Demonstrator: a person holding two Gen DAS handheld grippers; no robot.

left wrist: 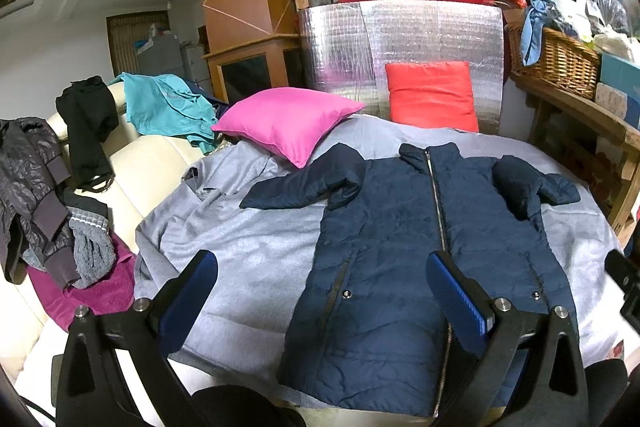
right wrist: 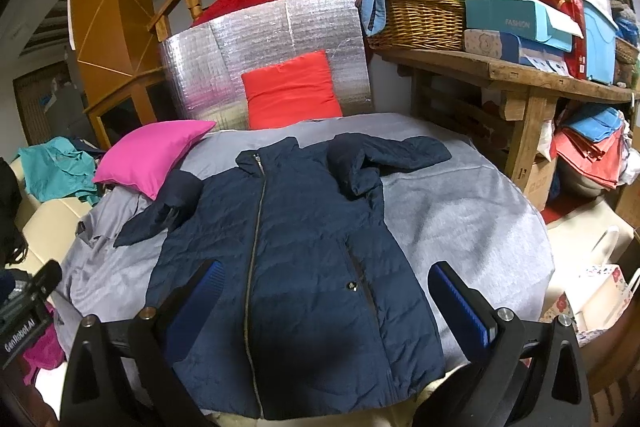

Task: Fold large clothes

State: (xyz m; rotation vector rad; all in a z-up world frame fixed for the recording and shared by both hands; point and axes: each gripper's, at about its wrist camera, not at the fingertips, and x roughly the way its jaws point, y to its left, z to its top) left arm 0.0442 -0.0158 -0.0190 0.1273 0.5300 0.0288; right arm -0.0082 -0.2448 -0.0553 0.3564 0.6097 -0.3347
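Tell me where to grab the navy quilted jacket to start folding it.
Take the navy quilted jacket by its sleeve ends: the left gripper comes in from its outer left, the right gripper from its outer right. It lies flat, zipped, sleeves sticking outward, so they fold inward first.

1 navy jacket (left wrist: 384, 267), 2 pillows: 1 pink (left wrist: 288, 119), 1 red (left wrist: 432, 95); 1 wicker basket (left wrist: 556, 63)

"FASHION" on teal box (right wrist: 516, 21); "GenRobot.AI" on left gripper (right wrist: 20, 337).
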